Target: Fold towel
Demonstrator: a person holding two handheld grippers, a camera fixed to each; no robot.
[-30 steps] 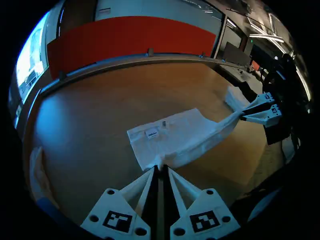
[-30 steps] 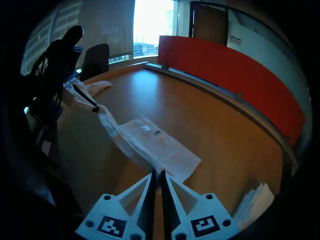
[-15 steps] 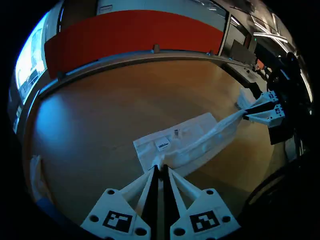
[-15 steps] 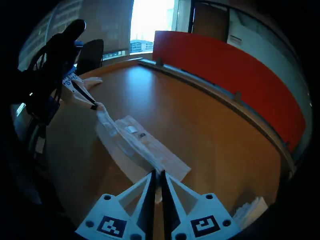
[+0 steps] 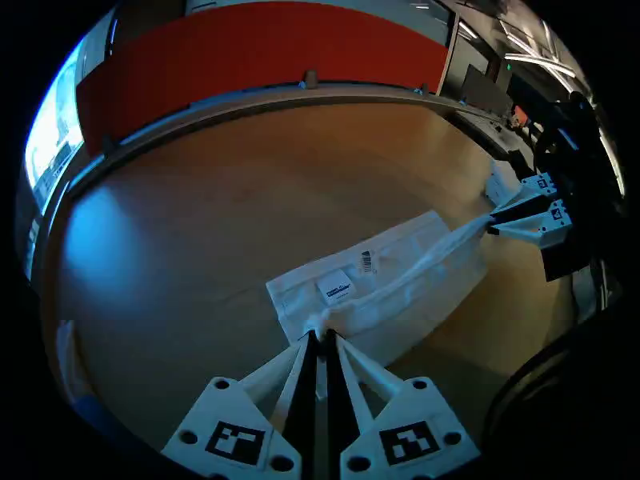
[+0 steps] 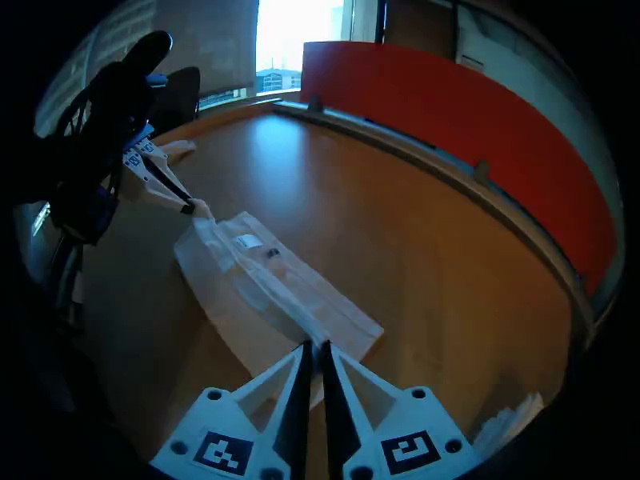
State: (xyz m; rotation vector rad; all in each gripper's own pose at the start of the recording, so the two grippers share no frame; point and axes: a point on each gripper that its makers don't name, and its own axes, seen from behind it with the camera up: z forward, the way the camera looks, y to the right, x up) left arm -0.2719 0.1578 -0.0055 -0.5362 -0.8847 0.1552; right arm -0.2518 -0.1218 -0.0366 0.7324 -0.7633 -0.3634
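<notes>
Left tool [image 5: 320, 338]: fingers closed, pinching one end of the towel's lifted edge
Right tool [image 6: 314, 346]: fingers closed on the other end
Towel [image 5: 400, 280]: white, flat near the table's front edge, lifted edge taut between both tools
Table [image 5: 200, 200]: wooden, red panel [image 5: 256, 56] along its far edge

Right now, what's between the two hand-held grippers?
The towel: its pinched edge runs as a ridge from the left hand-held gripper to the right hand-held gripper, the rest lying on the table. Left gripper view shows it.

The towel [image 5: 400, 298] lies on the table [image 5: 200, 216], partition [image 5: 256, 56] behind.
</notes>
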